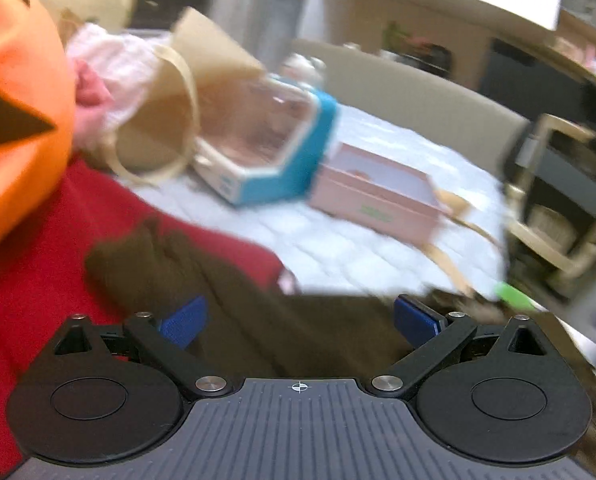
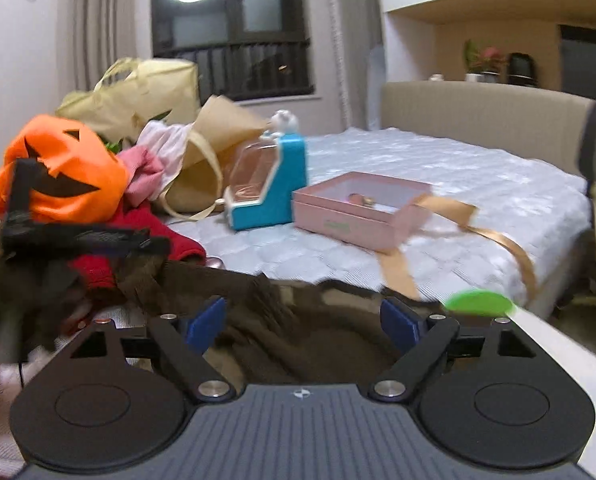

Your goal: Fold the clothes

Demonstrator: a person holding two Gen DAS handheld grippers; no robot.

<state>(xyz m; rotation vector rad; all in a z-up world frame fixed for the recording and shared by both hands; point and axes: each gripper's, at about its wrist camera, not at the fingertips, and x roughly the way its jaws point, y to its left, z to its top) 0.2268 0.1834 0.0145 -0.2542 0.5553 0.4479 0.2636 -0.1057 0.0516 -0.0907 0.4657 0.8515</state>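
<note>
Right now both tools hover over a dark brown knitted garment [image 2: 298,332] lying rumpled at the near edge of the white quilted bed [image 2: 478,184]. Left hand-held gripper [image 1: 300,320] is spread wide, grasping nothing; right hand-held gripper [image 2: 302,324] likewise released. An orange pumpkin-face fabric bag [image 2: 63,172] sits beyond, atop red cloth [image 1: 49,240].

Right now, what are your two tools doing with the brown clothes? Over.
Left tool open, right tool open. Both over the brown garment, nothing gripped. Pink box and pumpkin bag crowd the bed.
</note>
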